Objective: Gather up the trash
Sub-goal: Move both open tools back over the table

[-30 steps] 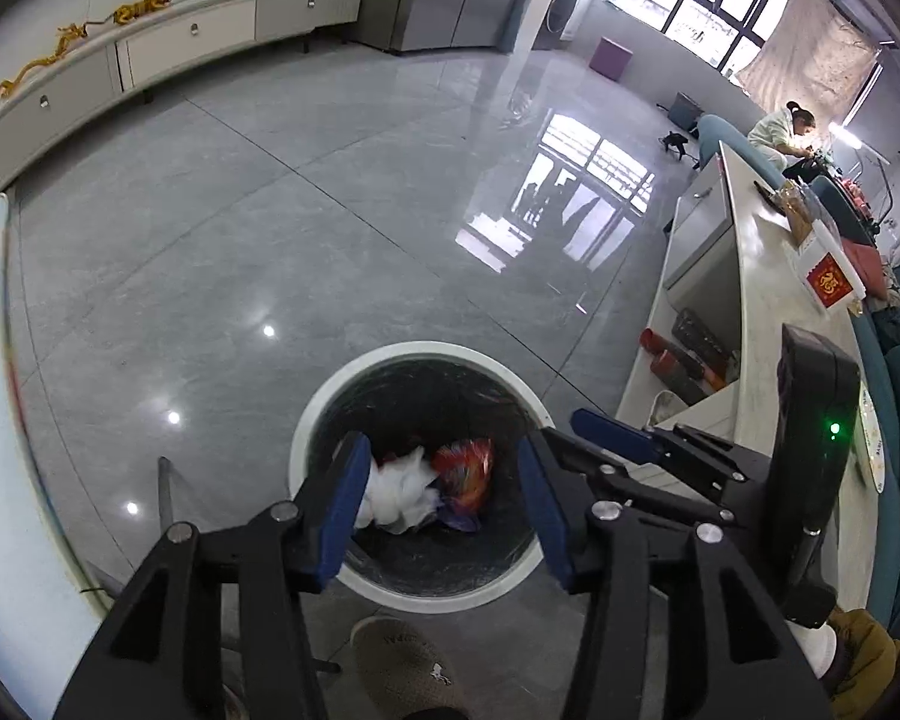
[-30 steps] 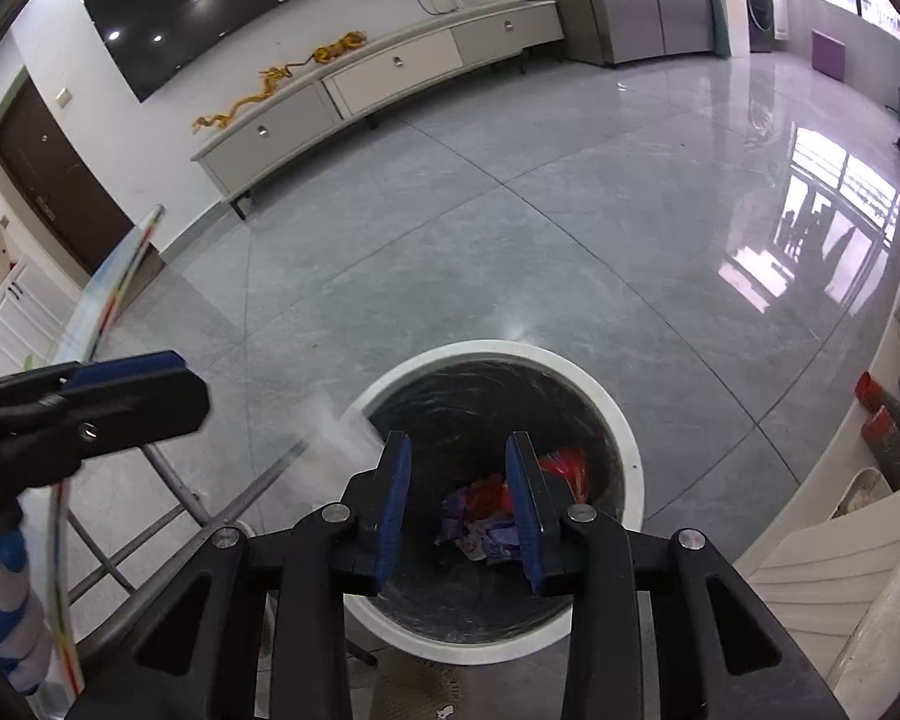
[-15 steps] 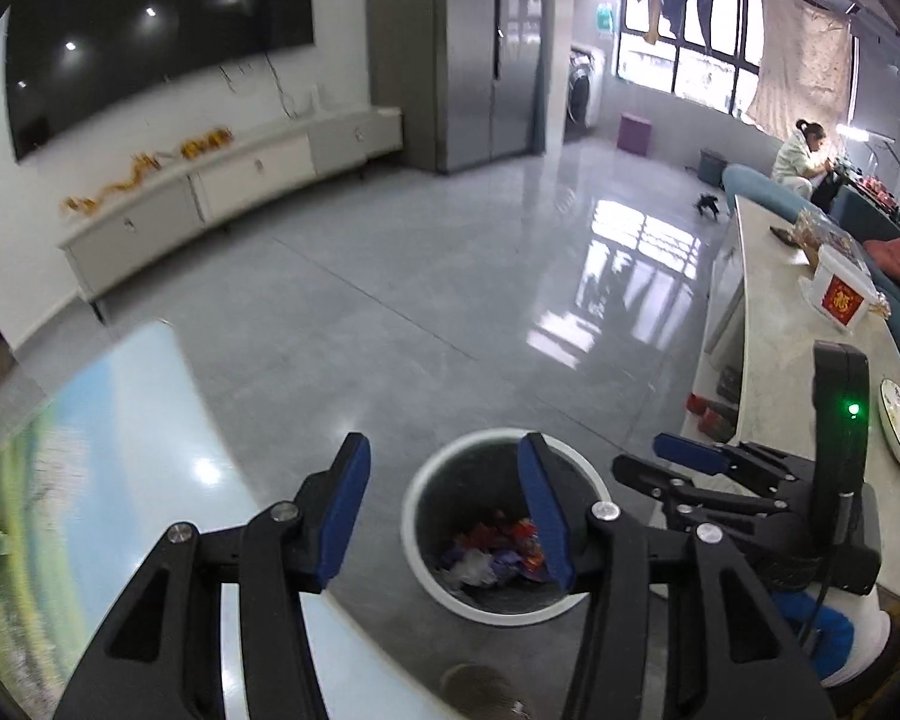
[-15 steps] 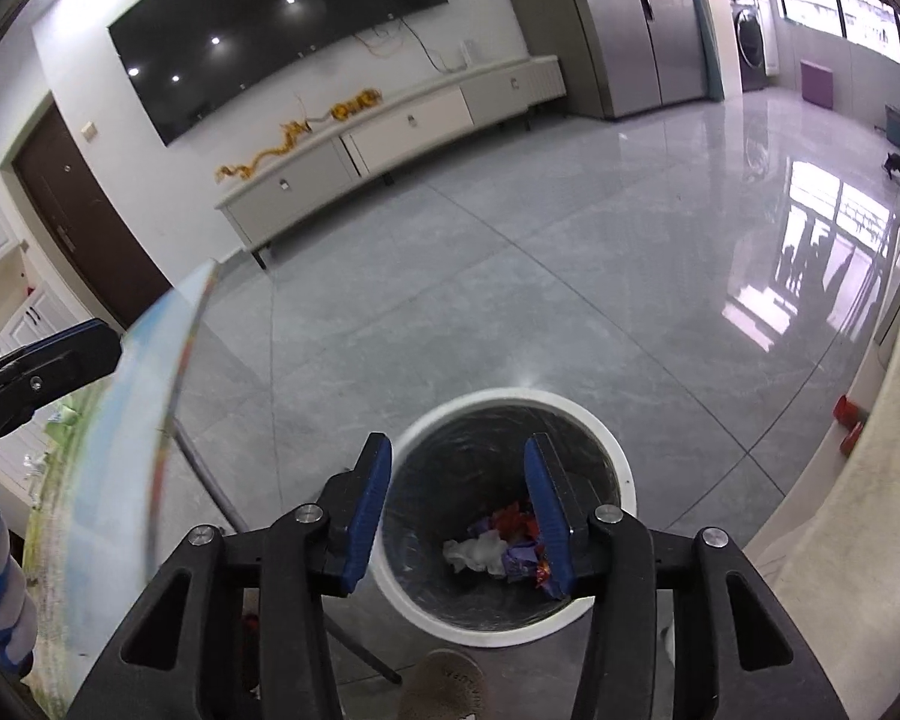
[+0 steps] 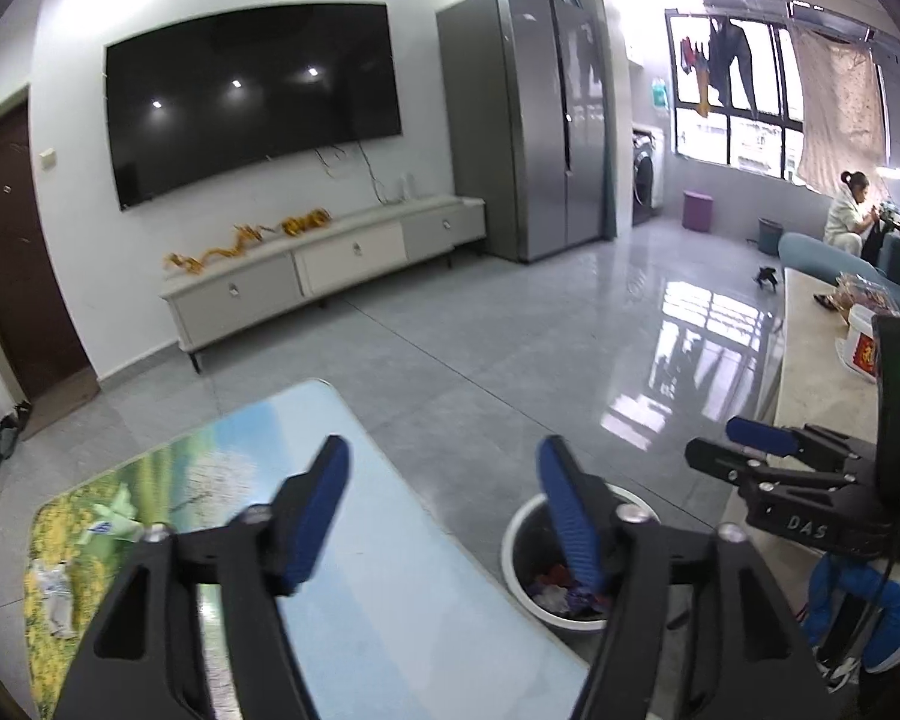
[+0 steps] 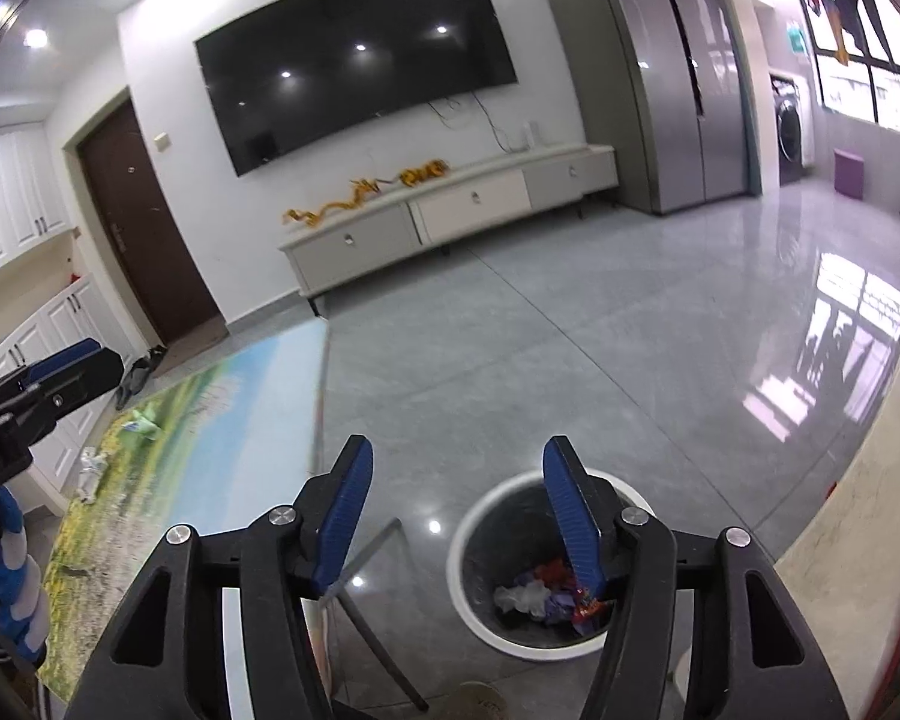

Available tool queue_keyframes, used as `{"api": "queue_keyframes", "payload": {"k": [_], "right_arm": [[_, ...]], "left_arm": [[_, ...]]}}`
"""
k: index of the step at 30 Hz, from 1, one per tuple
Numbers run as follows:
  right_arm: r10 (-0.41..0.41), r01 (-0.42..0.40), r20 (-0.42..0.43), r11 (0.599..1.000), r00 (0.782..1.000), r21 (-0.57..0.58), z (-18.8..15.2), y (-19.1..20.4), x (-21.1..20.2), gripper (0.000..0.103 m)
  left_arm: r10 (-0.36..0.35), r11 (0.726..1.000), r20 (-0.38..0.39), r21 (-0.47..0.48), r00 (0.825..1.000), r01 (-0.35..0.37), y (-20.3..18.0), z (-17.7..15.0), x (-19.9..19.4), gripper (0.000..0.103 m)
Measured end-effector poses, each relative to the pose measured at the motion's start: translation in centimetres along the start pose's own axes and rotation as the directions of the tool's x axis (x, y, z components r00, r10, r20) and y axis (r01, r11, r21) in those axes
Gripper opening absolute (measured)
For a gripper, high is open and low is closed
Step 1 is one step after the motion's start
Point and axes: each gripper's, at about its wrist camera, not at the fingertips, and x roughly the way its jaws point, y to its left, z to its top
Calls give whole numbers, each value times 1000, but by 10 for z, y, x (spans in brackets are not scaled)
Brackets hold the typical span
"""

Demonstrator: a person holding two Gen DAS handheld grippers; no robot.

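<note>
A white-rimmed round bin (image 5: 513,531) (image 6: 461,564) stands on the floor, with crumpled wrappers and tissue (image 5: 561,591) (image 6: 531,597) inside. My left gripper (image 5: 444,462) hangs above the table edge and the bin; its jaws are opening and nothing is between them. My right gripper (image 6: 459,462) is also opening and empty, above the bin. On the landscape-print table top (image 5: 378,588) (image 6: 222,438) lie a green wrapper (image 5: 111,519) (image 6: 144,426) and a white crumpled piece (image 5: 54,594) (image 6: 90,471).
A pale counter (image 5: 816,354) with a tub and snacks runs along the right. A low TV cabinet (image 5: 324,273), a tall fridge (image 5: 528,138) and a dark door (image 6: 144,228) line the far wall. A person (image 5: 849,210) sits near the window. A metal table leg (image 6: 384,636) slants beside the bin.
Both grippers rose from just over the bin and tilted up toward the room. Their jaws spread wider. The table top and its litter came into view.
</note>
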Motion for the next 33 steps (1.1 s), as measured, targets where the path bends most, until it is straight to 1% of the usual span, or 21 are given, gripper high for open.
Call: {"api": "queue_keyframes", "payload": {"k": [1,2,8,12,14,15,17,20,22,24,26,29,30,31,33], "right_arm": [[-2,2,7,1000,1000,-9,2,5,-3,67],[-5,5,17,1000,1000,-19,5,11,-7,73],[-15,19,54,997,998,-74,15,44,-23,84],[-12,20,76,994,997,-110,22,71,-31,91],[-6,18,94,992,996,-126,28,85,-36,98],[-1,15,102,991,995,-134,30,92,-38,99],[18,1,122,988,992,-155,37,108,-42,103],[56,-31,131,982,990,-186,46,135,-40,103],[97,-71,117,976,988,-205,49,155,-33,103],[122,-94,111,970,986,-226,51,173,-26,103],[152,-120,108,958,982,-259,52,195,-16,103],[204,-170,82,937,976,-306,52,228,4,103],[225,-194,62,927,972,-320,52,239,13,103],[244,-218,41,919,969,-328,51,249,21,103],[278,-267,-17,900,960,-345,50,272,44,103]], "left_arm": [[7,1000,12,-2,1000,-7,1,0,-5,74],[14,1000,27,-5,1000,-14,4,-1,-11,75],[41,998,79,-47,996,-38,29,-6,-42,75],[74,994,117,-87,990,-64,52,-14,-61,75],[73,993,130,-106,989,-59,64,-17,-68,75],[72,991,131,-121,989,-56,73,-20,-72,75],[80,988,119,-138,990,-63,88,-26,-76,75],[119,980,82,-172,990,-104,118,-41,-78,75],[150,968,56,-211,987,-135,145,-55,-79,75],[178,953,30,-253,984,-165,176,-71,-79,75],[228,934,4,-282,974,-218,209,-89,-81,75],[269,908,-43,-321,962,-268,253,-114,-83,75],[283,895,-61,-342,957,-286,272,-126,-83,75],[290,889,-71,-348,954,-296,282,-132,-83,75],[313,870,-109,-366,943,-331,310,-151,-81,75]]}}
